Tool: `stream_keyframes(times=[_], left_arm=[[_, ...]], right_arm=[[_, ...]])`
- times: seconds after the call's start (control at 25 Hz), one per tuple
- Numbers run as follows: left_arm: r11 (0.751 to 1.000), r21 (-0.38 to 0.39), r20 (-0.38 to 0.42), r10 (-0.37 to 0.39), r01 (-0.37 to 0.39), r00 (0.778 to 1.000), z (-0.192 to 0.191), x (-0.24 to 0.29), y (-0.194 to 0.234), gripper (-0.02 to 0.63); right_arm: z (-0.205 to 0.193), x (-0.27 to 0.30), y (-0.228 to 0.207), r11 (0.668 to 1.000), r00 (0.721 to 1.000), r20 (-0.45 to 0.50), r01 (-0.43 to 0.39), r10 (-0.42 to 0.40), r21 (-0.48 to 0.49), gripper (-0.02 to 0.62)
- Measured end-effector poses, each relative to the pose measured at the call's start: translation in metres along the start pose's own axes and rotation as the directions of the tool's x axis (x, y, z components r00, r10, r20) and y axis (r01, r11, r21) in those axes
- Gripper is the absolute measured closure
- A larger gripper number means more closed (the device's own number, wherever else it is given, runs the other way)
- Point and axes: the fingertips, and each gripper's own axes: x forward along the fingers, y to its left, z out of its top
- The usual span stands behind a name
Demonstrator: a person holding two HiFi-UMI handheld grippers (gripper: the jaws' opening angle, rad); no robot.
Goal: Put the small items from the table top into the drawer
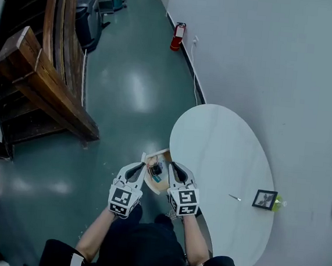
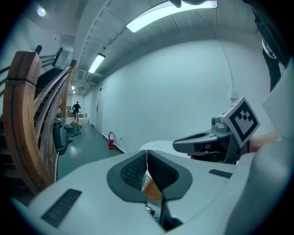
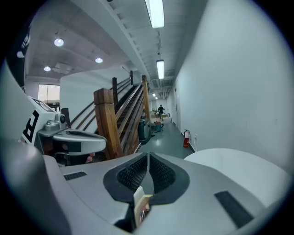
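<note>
- The left claw (image 1: 141,167) and the right claw (image 1: 174,168) hover side by side, close to the person's body, above the open drawer (image 1: 159,187) at the near edge of the white oval tabletop (image 1: 223,147).
- Both claws are pressed together. Each gripper view shows ribbed pads meeting with nothing between them; only the drawer's wood shows below, through the gap.
- The drawer holds a few small things, one dark and bluish (image 1: 155,170); I cannot tell what they are.
- Not yet in the drawer: a small dark picture frame (image 1: 264,199), a green item (image 1: 278,203) touching its right side, and a thin pin-like piece (image 1: 234,197) just left of them. All three lie towards the tabletop's right edge, well apart from the drawer.
- My reading: this is a pause between a drop-off and the next pickup, with the task partly done.
- The next move likely falls to the right claw, which is nearer. It calls for reaching across, parting its pads, and coming down low and flat, since the thin piece gives little to pinch.
</note>
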Motion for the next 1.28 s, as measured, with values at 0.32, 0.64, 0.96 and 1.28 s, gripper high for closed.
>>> stream_keyframes(times=[0.32, 0.64, 0.96, 1.28], left_arm=[[0.997, 0.071, 0.062, -0.042, 0.037, 0.997, 0.043, -0.006, -0.004, 0.586], [0.991, 0.102, 0.075, -0.092, 0.084, 0.993, 0.050, -0.012, -0.017, 0.586], [0.989, 0.115, 0.072, -0.105, 0.096, 0.992, 0.048, -0.011, -0.022, 0.586], [0.988, 0.112, 0.071, -0.111, 0.103, 0.991, 0.046, -0.009, -0.029, 0.586]], right_arm=[[0.030, -0.037, -0.002, 0.996, 0.991, 0.102, 0.084, -0.084, 0.005, 0.555], [0.031, -0.059, -0.004, 0.990, 0.979, 0.143, 0.139, -0.143, 0.032, 0.555], [0.025, -0.066, -0.004, 0.988, 0.977, 0.144, 0.152, -0.155, 0.034, 0.555], [0.023, -0.075, -0.008, 0.986, 0.975, 0.146, 0.160, -0.166, 0.053, 0.555]])
